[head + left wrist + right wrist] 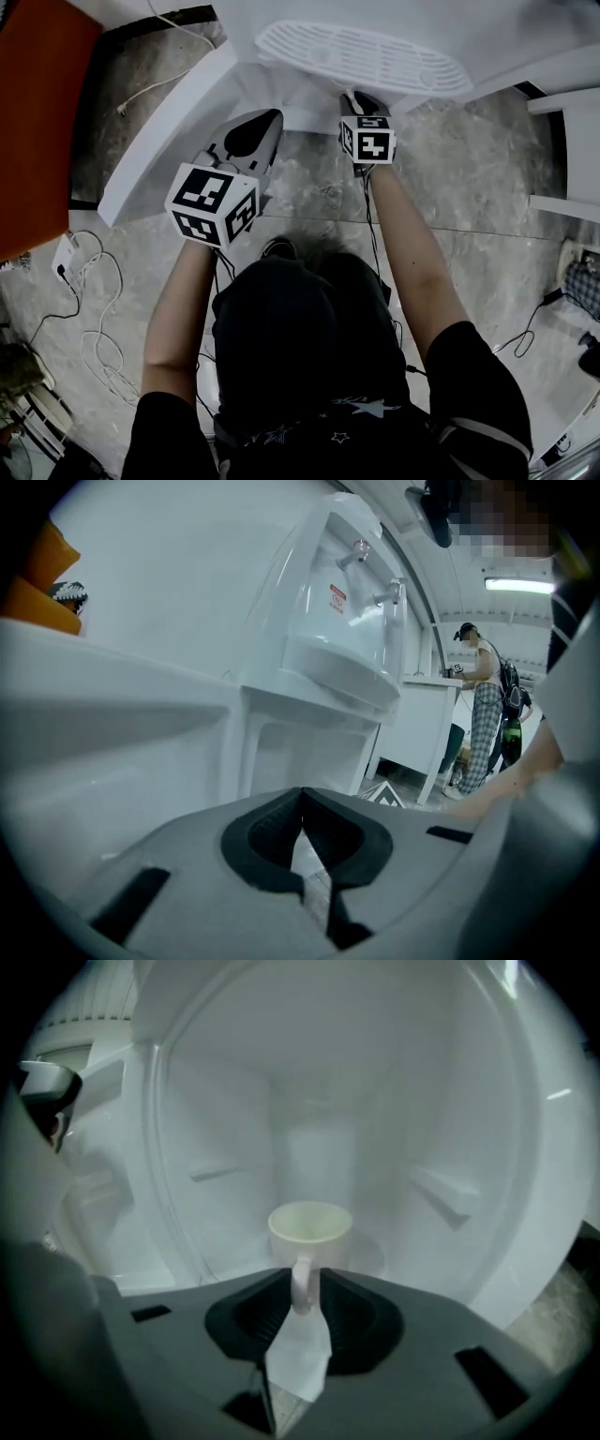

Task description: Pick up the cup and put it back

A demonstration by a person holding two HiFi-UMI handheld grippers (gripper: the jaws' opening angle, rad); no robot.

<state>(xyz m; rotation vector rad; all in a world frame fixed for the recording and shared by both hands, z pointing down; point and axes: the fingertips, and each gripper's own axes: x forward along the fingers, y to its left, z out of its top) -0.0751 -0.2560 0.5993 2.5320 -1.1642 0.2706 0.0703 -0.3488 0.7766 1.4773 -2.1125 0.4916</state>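
Right claw has its two jaws drawn in on the handle of the one cup, a pad against each side of it. The cup is pale, upright and mouth-up. It stands on the bottom of a white, round-walled compartment, with its handle turned towards the claw. Two small ledges jut from the compartment's side walls, one on each side, above the cup.

Left claw is closed on nothing: its jaw tips meet, and only a sliver of floor shows through the gap below them. It is well apart from the cup.

The head view shows both claws, so two in all, each with one marker cube: the left cube and the right cube. There the left claw is out in the open over the marble floor, while the right one reaches in under a single white slotted tray, so the cup is out of sight.

Only the right gripper view shows the cup and the grip on it. Only the left gripper view shows the water dispenser from the side, with two taps above that tray, and one person standing far off. Only the head view shows the loose white cables on the floor.
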